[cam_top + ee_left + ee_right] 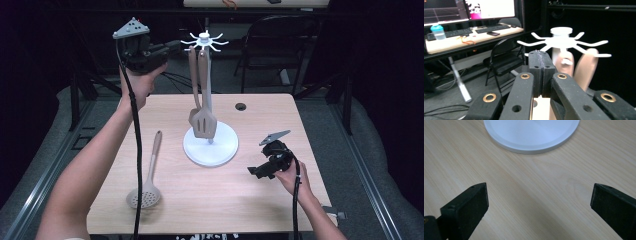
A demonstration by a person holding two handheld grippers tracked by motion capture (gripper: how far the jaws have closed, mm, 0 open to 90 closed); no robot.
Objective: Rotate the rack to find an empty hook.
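Observation:
A white utensil rack (204, 41) with hook arms stands on a round white base (220, 150) at the table's middle. A tan slotted spatula (205, 122) and a second tan utensil (193, 85) hang from it. A tan skimmer spoon (145, 192) lies flat at the front left. My left gripper (175, 46) is raised level with the hooks, just left of them, jaws shut with nothing between them (542, 53); the rack top (561, 41) and two handle ends (586, 67) sit right behind the tips. My right gripper (257, 171) hovers low, right of the base (531, 135), open and holding nothing (539, 202).
A cable hole (241, 106) is in the table's far edge. A black folding chair (270, 40) stands behind the table. Beyond it is a desk (469, 37) with monitors, a keyboard and a bottle. Grey floor padding surrounds the table.

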